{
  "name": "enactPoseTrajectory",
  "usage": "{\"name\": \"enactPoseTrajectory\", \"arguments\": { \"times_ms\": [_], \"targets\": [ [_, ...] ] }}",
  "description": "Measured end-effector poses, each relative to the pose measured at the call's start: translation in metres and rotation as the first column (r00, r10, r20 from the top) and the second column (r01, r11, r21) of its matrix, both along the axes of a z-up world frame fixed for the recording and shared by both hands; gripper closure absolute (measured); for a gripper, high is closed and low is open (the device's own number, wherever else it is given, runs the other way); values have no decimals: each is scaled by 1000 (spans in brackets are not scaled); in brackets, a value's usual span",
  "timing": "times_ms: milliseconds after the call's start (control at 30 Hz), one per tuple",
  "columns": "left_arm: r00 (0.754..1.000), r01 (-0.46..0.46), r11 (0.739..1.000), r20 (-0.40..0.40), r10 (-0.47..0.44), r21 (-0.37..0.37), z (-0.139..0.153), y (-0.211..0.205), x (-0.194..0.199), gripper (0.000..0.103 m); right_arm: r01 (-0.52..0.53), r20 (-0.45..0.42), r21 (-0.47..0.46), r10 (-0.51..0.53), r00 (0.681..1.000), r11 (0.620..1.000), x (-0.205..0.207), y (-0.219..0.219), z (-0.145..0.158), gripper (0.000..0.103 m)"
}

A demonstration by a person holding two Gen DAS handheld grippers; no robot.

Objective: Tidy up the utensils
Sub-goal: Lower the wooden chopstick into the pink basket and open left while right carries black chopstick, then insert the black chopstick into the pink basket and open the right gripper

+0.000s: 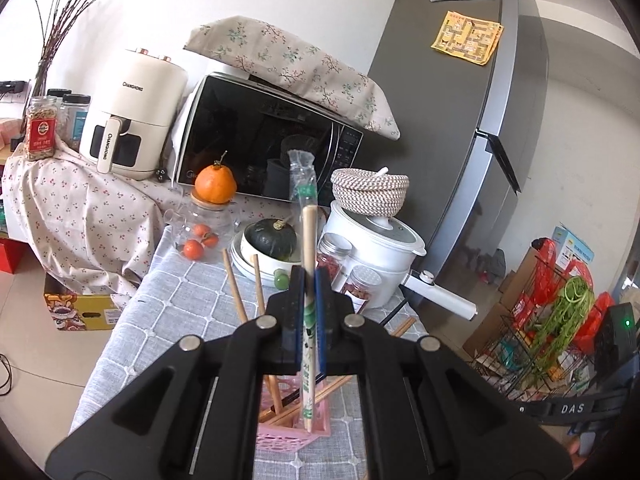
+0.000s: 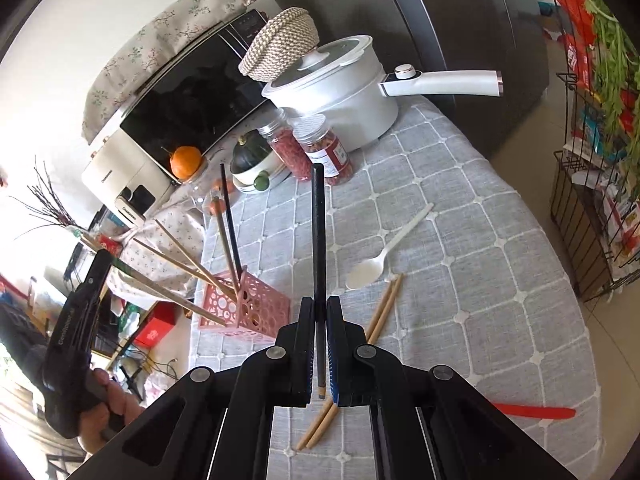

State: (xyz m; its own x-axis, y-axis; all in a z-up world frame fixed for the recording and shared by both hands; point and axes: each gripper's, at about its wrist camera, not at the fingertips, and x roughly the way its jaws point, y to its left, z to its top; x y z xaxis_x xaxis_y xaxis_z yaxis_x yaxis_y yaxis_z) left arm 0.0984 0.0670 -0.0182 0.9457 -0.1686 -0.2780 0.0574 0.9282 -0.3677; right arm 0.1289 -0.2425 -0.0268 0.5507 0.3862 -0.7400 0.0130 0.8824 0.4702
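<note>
Left gripper (image 1: 308, 280) clamps wrapped chopsticks (image 1: 309, 240) upright above pink basket (image 2: 256, 312) for drop-in; right gripper (image 2: 320, 312) pinches black chopstick (image 2: 318, 232) beside basket.

1. Wrapped chopsticks (image 1: 309, 280), upright in their clear sleeve, hang directly over the pink basket (image 1: 294, 420).
2. Black chopstick (image 2: 319, 240) stands vertical.
3. Pink basket (image 2: 256, 308) holds several leaning chopsticks.
4. White spoon (image 2: 384, 252), wooden pair (image 2: 360, 344) and red utensil (image 2: 536, 412) lie flat.

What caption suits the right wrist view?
Right gripper holds a black chopstick above the table, near the pink basket.
</note>
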Motion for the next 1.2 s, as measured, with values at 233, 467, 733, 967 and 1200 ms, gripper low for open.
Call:
{"name": "enactPoseTrajectory", "arguments": {
  "times_ms": [233, 467, 733, 967, 1200],
  "targets": [
    [999, -34, 999, -7, 34, -24, 0, 0, 5, 97, -5, 3, 12, 5, 1000, 1000, 0, 2, 1, 97],
    [999, -27, 999, -28, 26, -34, -7, -1, 10, 97, 2, 3, 18, -2, 1000, 1000, 0, 0, 2, 97],
    [995, -1, 999, -99, -2, -36, -27, -6, 25, 97, -3, 8, 24, 3, 1000, 1000, -1, 1, 3, 97],
    [962, 35, 997, -267, -51, -65, -52, -3, 46, 90, -15, 48, 51, 12, 999, 999, -2, 3, 13, 97],
    [953, 48, 998, -298, -61, -50, -38, 4, 34, 40, -33, 113, 101, 22, 993, 994, -3, 6, 30, 97]
  ]
}}
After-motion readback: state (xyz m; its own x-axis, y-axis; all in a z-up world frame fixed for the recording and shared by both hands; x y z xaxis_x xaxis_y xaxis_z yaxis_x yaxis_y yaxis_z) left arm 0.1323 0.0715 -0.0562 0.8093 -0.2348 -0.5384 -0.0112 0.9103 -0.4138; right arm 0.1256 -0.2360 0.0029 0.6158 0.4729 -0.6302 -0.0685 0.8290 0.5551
